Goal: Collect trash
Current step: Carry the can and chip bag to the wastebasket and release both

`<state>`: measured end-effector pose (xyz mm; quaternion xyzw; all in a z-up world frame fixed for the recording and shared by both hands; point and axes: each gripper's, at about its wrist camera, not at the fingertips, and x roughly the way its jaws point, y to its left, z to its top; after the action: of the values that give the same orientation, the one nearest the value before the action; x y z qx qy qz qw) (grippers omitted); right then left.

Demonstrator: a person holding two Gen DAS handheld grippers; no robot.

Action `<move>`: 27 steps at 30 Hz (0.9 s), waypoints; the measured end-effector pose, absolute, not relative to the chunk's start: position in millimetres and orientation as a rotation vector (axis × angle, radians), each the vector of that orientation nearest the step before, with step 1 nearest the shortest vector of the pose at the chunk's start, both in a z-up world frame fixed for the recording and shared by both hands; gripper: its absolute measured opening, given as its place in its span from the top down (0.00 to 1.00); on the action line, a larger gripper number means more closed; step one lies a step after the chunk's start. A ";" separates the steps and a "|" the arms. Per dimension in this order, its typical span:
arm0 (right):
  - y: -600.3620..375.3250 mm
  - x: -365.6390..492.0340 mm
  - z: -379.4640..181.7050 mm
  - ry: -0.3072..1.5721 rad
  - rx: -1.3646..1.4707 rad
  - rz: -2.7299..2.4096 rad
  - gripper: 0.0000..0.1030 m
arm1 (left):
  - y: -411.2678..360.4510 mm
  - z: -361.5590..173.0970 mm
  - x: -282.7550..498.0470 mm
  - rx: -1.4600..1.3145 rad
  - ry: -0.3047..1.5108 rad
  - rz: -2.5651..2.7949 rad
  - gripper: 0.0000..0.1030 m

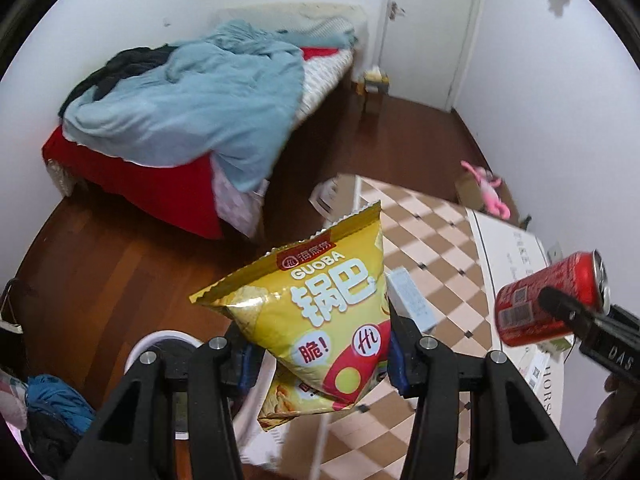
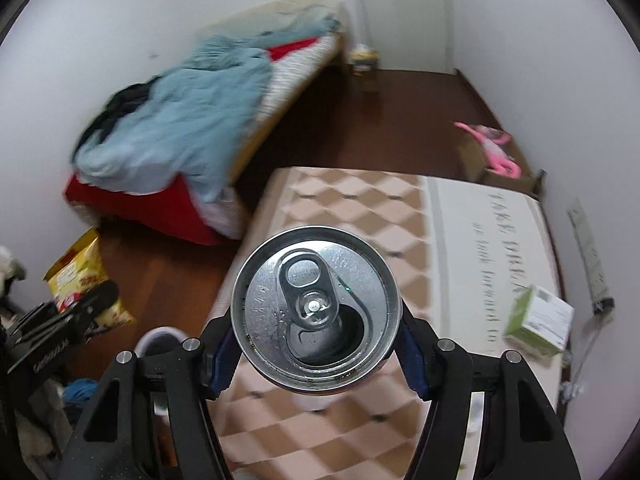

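Up close, the left gripper (image 1: 320,356) pinches a yellow snack bag (image 1: 320,300) by its lower half, held in the air above the table's (image 1: 432,240) edge. The foil looks light, crinkly and slick, so a seam is probably the safest hold. The right gripper (image 2: 320,344) clamps a red can (image 2: 316,312) across its body, opened top toward the lens; thin, easily dented, perhaps dripping. A white bin (image 1: 160,344) sits below, and farther off a green box (image 2: 540,320) waits on the table.
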<state>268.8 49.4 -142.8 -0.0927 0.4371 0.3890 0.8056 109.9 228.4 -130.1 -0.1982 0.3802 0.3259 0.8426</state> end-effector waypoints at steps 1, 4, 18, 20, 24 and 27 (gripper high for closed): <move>57.5 257.1 -137.9 0.937 -0.197 0.864 0.34 | 234.8 -124.3 96.6 -0.425 0.793 0.699 0.55; 87.3 216.0 -132.9 0.953 -0.203 0.968 0.34 | 254.3 -116.2 54.2 -0.442 0.781 0.745 0.55; 263.4 66.2 -284.7 1.258 -0.382 1.197 0.34 | 383.6 -265.2 -94.8 -0.773 1.020 0.917 0.53; 287.3 57.1 -311.4 1.308 -0.411 1.193 0.34 | 404.0 -297.2 -102.5 -0.854 1.052 0.927 0.53; 322.4 46.5 -354.2 1.364 -0.457 1.173 0.34 | 427.7 -339.6 -115.9 -0.959 1.095 0.944 0.30; 343.0 38.2 -379.3 1.406 -0.481 1.180 0.33 | 429.9 -348.4 -131.1 -1.002 1.080 0.973 0.05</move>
<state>38.2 343.0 -379.3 -0.2060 0.6020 0.5053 0.5829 -131.1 429.9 -348.4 -0.4382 0.4728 0.4255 0.6351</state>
